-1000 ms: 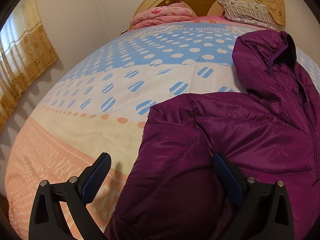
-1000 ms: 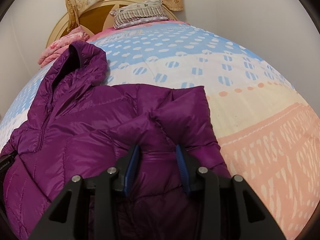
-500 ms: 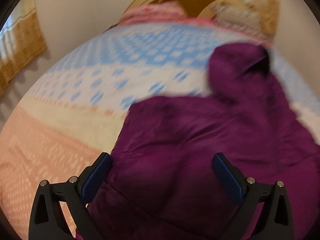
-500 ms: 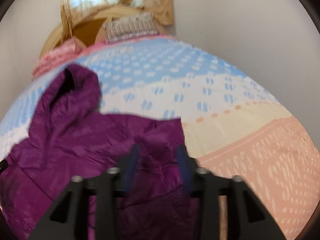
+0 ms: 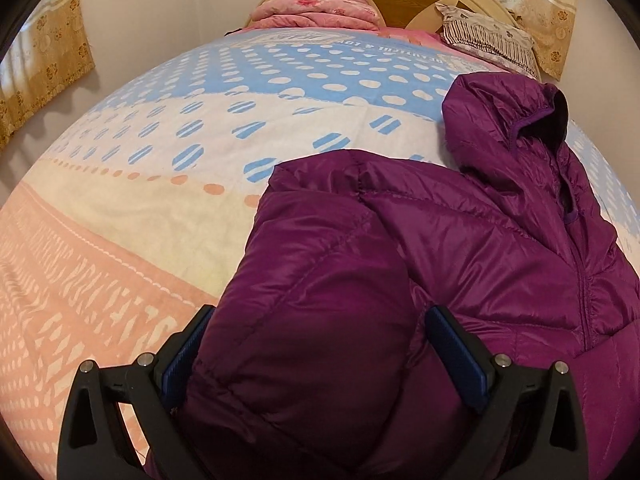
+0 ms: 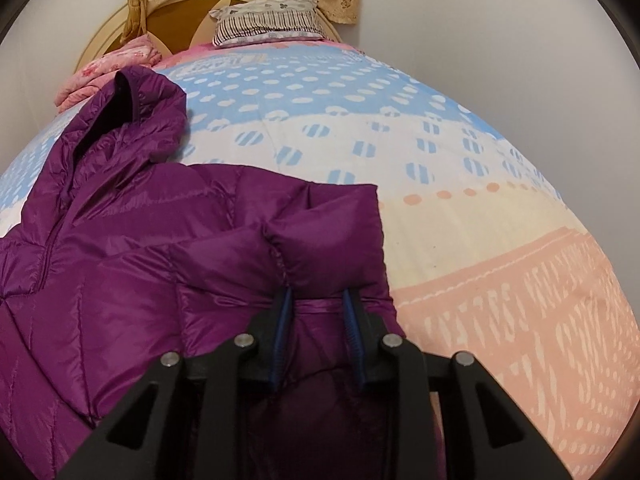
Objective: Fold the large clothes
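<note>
Since the earlier frame, right jaws have closed further on the fold. Left gripper (image 5: 316, 344) stands wide, a puffy fold of the purple jacket (image 5: 460, 248) between its pads; pad contact unclear. Jacket lies on the patterned bedspread (image 5: 160, 160), hood toward the headboard. Right gripper (image 6: 318, 312), narrow, pinches a jacket fold.

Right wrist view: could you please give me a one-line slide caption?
Right hand-held gripper pinches a fold of the purple hooded puffer jacket spread on a patterned bedspread.
</note>
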Available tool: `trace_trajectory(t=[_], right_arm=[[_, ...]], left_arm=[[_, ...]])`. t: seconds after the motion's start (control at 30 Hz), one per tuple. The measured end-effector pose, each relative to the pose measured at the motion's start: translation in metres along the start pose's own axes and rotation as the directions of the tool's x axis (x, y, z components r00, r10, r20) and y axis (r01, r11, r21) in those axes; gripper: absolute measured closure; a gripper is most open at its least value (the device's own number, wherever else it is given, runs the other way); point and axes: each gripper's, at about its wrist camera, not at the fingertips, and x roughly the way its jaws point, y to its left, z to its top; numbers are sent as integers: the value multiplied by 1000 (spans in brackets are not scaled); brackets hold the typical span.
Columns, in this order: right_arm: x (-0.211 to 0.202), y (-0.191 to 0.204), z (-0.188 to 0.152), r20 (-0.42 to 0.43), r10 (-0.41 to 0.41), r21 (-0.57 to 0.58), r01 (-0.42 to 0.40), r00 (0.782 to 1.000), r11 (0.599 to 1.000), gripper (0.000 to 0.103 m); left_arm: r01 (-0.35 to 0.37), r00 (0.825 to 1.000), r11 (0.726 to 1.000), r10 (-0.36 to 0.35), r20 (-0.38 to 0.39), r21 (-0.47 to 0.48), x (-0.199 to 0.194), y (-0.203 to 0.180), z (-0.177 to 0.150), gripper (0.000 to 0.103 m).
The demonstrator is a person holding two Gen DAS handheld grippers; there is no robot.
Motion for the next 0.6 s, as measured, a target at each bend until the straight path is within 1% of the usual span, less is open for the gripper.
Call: trace_trajectory(t=[0.03,0.07,0.1,0.13,0.17,0.2,0.23,0.3,0.33,0.4,0.47,0.53,0.6], right_arm=[[0,0,1,-6,5,0,-5,1000,1000,72],[0,-1,2,-16,16,0,-16,1000,1000,72],[-3,-4,7,-47,46,-10,-47,998,999,71],[-5,-7,11,-70,74,-13,-75,995,997,64],[-9,-11,15,-80,110,-6,-111,991,994,46],[-16,-16,22,-70,153,0,-153,986,988,35],[-26,-21,33,-33,176,-5,-176,984,984,21],[-33,-21,52,0,177,-20,-177,984,984,20],[-31,-19,66,4,204,-26,-204,979,979,20],[-22,-12,87,2,261,-33,-261,965,965,20],[-12,2,105,-8,289,-60,-289,957,955,20],[1,20,125,-7,309,-91,-308,951,947,20],[17,32,143,-7,334,-90,-333,943,939,20]], left_arm=[[3,1000,1000,-2,-14,21,-2,2,0,1],[-22,1000,999,23,-20,43,-9,4,1,1],[-48,999,997,49,-5,52,-21,8,4,1],[-37,999,998,36,22,55,-32,12,7,1],[-10,998,998,6,65,61,-47,15,13,1],[9,994,997,-17,105,77,-59,16,21,1],[18,992,995,-31,124,99,-65,14,30,1],[29,989,990,-49,138,141,-64,5,53,1],[36,990,988,-56,132,150,-58,-1,65,1],[42,991,990,-59,120,137,-42,-6,86,1],[67,992,991,-78,96,114,-25,-14,108,1],[87,989,991,-98,107,106,-17,-24,126,1],[101,985,989,-114,132,106,-8,-37,144,1]])
